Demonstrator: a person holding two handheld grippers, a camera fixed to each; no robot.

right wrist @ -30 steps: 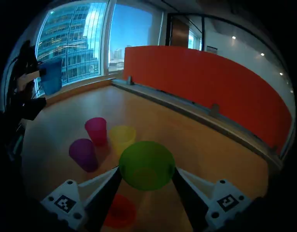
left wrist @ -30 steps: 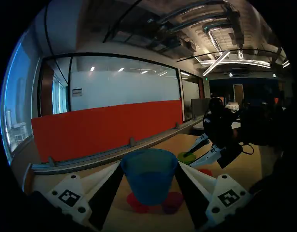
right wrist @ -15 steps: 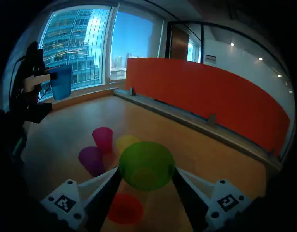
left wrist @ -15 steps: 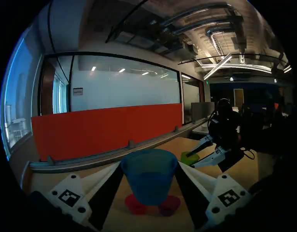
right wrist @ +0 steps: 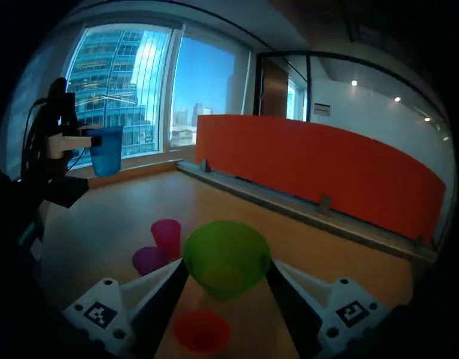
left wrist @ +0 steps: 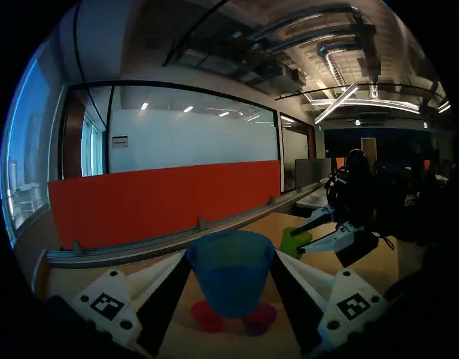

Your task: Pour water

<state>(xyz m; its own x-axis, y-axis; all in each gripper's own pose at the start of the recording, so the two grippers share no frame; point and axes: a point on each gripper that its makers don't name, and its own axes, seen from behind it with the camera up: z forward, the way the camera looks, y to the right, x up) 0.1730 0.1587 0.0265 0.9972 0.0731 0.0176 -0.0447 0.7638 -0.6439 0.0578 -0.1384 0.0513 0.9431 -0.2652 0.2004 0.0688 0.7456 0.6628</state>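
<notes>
My left gripper (left wrist: 231, 272) is shut on a blue cup (left wrist: 230, 273), held upright above the wooden table (left wrist: 271, 224). In the right gripper view the same blue cup (right wrist: 106, 150) hangs at the far left in that gripper (right wrist: 97, 142). My right gripper (right wrist: 227, 263) is shut on a green cup (right wrist: 227, 256), upright and lifted off the table. Seen from the left gripper view, the green cup (left wrist: 295, 240) sits in the right gripper (left wrist: 307, 238) at mid right, apart from the blue cup.
On the table (right wrist: 325, 263) stand a pink cup (right wrist: 166, 237), a purple cup (right wrist: 148, 260) and a red cup (right wrist: 201, 330). An orange partition (right wrist: 325, 164) runs along the far edge, with windows (right wrist: 163, 90) to the left.
My right gripper has raised the green cup higher, and the cups on the table look lower and farther. The yellow cup has slipped behind the green one. The left gripper has barely moved.
</notes>
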